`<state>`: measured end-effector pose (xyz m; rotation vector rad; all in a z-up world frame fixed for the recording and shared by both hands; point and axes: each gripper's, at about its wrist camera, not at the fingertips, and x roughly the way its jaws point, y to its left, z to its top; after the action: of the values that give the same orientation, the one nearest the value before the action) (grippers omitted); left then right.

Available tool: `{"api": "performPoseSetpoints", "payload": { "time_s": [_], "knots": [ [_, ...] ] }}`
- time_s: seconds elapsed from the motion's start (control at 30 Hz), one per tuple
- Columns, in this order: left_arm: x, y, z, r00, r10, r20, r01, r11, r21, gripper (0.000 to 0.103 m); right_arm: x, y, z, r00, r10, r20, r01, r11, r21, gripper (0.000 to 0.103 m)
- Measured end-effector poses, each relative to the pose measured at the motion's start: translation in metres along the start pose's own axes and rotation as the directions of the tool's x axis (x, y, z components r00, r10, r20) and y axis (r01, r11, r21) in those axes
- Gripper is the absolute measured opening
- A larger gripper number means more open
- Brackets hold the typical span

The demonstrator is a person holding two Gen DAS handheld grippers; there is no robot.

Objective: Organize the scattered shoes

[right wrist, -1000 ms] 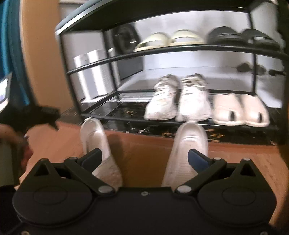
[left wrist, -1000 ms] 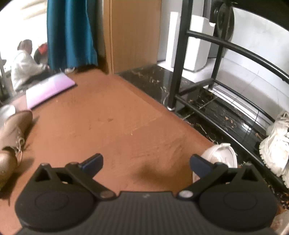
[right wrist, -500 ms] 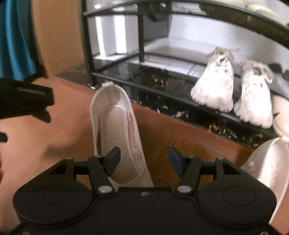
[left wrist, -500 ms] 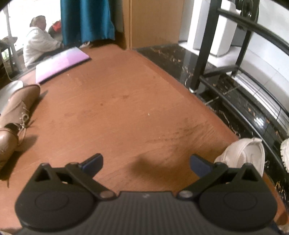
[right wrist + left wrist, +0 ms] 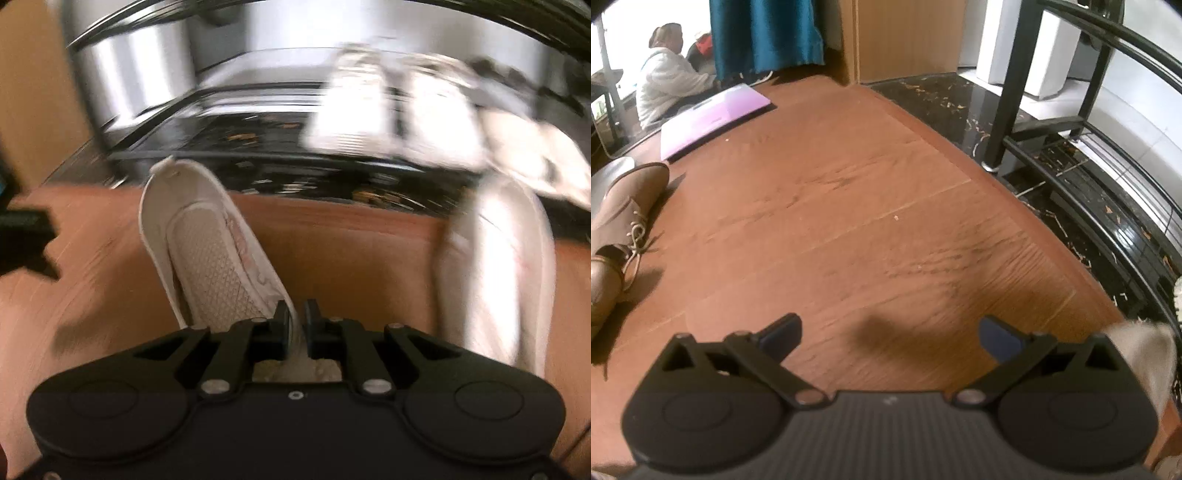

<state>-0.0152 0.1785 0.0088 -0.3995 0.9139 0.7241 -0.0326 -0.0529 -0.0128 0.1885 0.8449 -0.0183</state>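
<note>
In the right wrist view my right gripper [image 5: 296,317] is shut on the side wall of a white slip-on shoe [image 5: 210,243], whose open inside faces me. Its mate, a second white shoe [image 5: 495,258], lies on the floor to the right, blurred. Behind both stands the black shoe rack [image 5: 258,155] with a white sneaker pair [image 5: 391,107] on its bottom shelf. In the left wrist view my left gripper [image 5: 890,332] is open over bare wooden floor. A brown lace-up shoe [image 5: 624,206] lies at far left. A white shoe edge [image 5: 1145,343] shows at lower right.
The rack's black post [image 5: 1008,110] and bottom rail [image 5: 1108,206] stand on dark marble floor at right. A purple folder [image 5: 713,114] lies on the floor beyond. A seated person [image 5: 668,81] and a blue curtain [image 5: 764,33] are at the back. The other gripper [image 5: 26,236] shows at left.
My right gripper has closed from open onto the left white shoe's side wall. The left gripper has swung leftward, staying open; the white shoe slid to its frame's right edge.
</note>
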Motion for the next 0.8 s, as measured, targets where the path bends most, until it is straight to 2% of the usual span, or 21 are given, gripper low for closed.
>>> {"api": "performPoseSetpoints", "payload": {
  "time_s": [0.07,0.13,0.23,0.3,0.33,0.4,0.43,0.47,0.5,0.57,0.7,0.8],
  "knots": [
    [-0.001,-0.001,-0.001,1.000,-0.005,-0.003,0.005,1.000,0.007,0.102,-0.007,-0.025,-0.003,0.999,-0.036,-0.012,0.037,0.985,0.170,0.009],
    [-0.003,-0.001,-0.001,1.000,-0.010,-0.001,0.010,1.000,0.018,0.102,-0.015,-0.048,-0.010,0.998,-0.058,-0.018,0.061,0.955,0.292,0.009],
    [-0.006,-0.003,-0.001,1.000,-0.019,0.007,0.019,0.999,0.040,0.102,-0.017,-0.068,-0.012,0.999,-0.020,-0.033,0.031,0.928,0.371,0.013],
    [-0.006,-0.003,-0.001,1.000,-0.023,0.009,0.022,0.999,0.045,0.102,-0.022,-0.073,-0.009,0.999,0.009,-0.036,0.003,0.942,0.335,0.023],
    [-0.006,-0.003,-0.001,1.000,-0.026,0.009,0.025,0.999,0.044,0.102,-0.028,-0.075,-0.007,1.000,0.015,-0.026,-0.006,0.953,0.303,0.033],
    [-0.005,-0.005,-0.001,1.000,-0.023,0.006,0.022,0.999,0.045,0.102,-0.052,-0.076,-0.002,0.996,0.040,0.084,-0.053,0.987,0.153,0.059],
    [-0.004,-0.006,-0.002,1.000,-0.020,0.004,0.019,0.999,0.050,0.102,-0.060,-0.076,-0.001,0.991,0.043,0.128,-0.055,0.994,0.096,0.079],
    [-0.005,-0.007,-0.002,1.000,-0.020,0.006,0.020,0.998,0.059,0.102,-0.068,-0.076,-0.001,0.984,0.025,0.176,-0.032,0.999,0.038,0.087],
    [-0.005,-0.009,-0.002,1.000,-0.021,0.009,0.021,0.997,0.068,0.102,-0.072,-0.078,0.000,0.978,0.016,0.207,-0.015,1.000,-0.005,0.086],
    [-0.005,-0.012,-0.003,1.000,-0.023,0.014,0.022,0.996,0.087,0.102,-0.066,-0.087,0.005,0.985,0.049,0.168,-0.042,0.998,-0.043,0.074],
    [-0.006,-0.018,-0.004,0.999,-0.028,0.025,0.024,0.992,0.122,0.102,-0.044,-0.096,0.008,0.993,0.062,0.096,-0.065,0.997,0.028,0.072],
    [-0.006,-0.020,-0.005,0.999,-0.027,0.032,0.023,0.991,0.130,0.102,-0.030,-0.083,0.006,0.995,0.072,0.069,-0.071,0.997,-0.025,0.072]
  ]
}}
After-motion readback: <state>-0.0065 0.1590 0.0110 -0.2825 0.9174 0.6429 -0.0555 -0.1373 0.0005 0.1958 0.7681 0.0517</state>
